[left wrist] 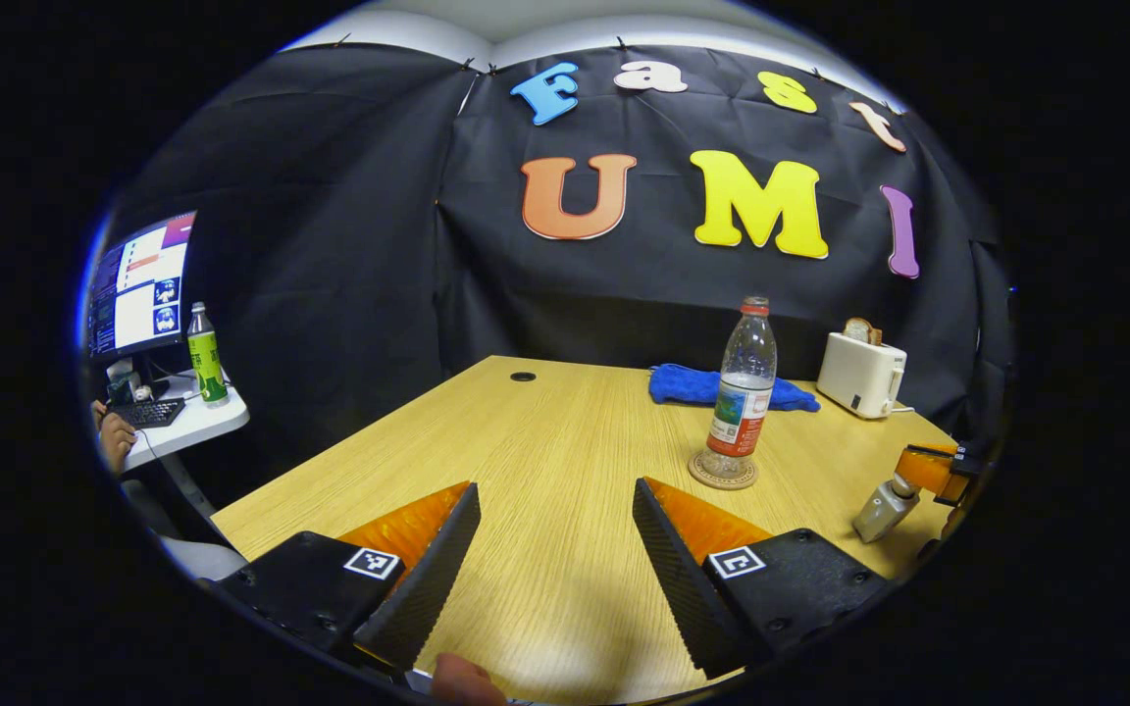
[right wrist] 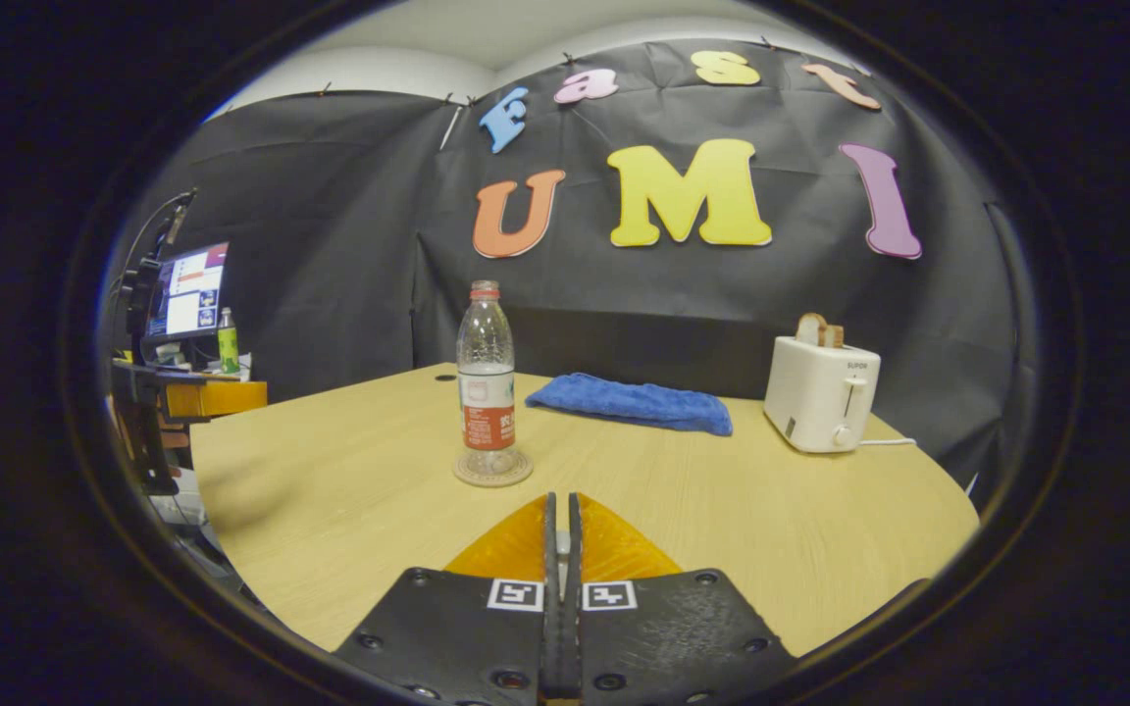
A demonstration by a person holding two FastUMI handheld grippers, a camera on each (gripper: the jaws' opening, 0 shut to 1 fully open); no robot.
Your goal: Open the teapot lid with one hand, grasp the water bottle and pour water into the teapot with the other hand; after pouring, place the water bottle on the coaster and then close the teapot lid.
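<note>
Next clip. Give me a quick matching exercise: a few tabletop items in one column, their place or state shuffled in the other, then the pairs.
Things:
1. water bottle
2. blue towel
3. toaster
4. left gripper

Places or states:
A. lying flat behind the bottle
B. open over bare table
C. upright on the coaster
D. far right, bread in its slot

Pairs: 1-C, 2-A, 3-D, 4-B

Left tool [left wrist: 555, 510] square coded markers, screws, perhaps ribbed faces

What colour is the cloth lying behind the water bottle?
Blue. The cloth lies folded on the table behind the water bottle, clearest in the right gripper view.
</note>
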